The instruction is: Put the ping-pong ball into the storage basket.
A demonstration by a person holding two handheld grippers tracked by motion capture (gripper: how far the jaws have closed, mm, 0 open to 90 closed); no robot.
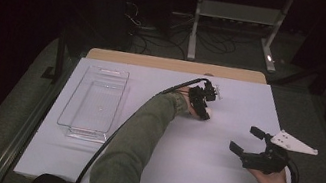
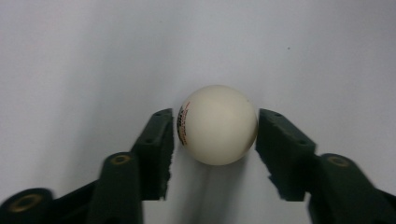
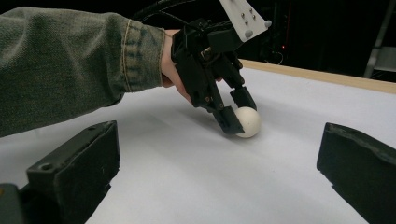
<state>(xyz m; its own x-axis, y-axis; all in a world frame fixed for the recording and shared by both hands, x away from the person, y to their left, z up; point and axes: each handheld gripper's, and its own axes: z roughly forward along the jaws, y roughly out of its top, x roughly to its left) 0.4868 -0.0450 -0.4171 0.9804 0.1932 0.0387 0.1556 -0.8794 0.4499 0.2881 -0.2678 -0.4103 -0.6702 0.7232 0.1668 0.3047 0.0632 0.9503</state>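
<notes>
Two jaws of our left gripper [image 2: 215,140] clamp the table-tennis ball [image 2: 217,124] on the white tabletop [image 1: 198,169]; we lift straight, gently. Our right gripper [image 1: 244,139] stands apart.

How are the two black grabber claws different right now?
The left gripper has its jaws shut on the white ball, while the right gripper has its jaws spread wide with nothing between them. The left gripper tilts down to the white table; the right gripper lies more level, off to the side. Both are black, two-jawed and held in a hand.
</notes>
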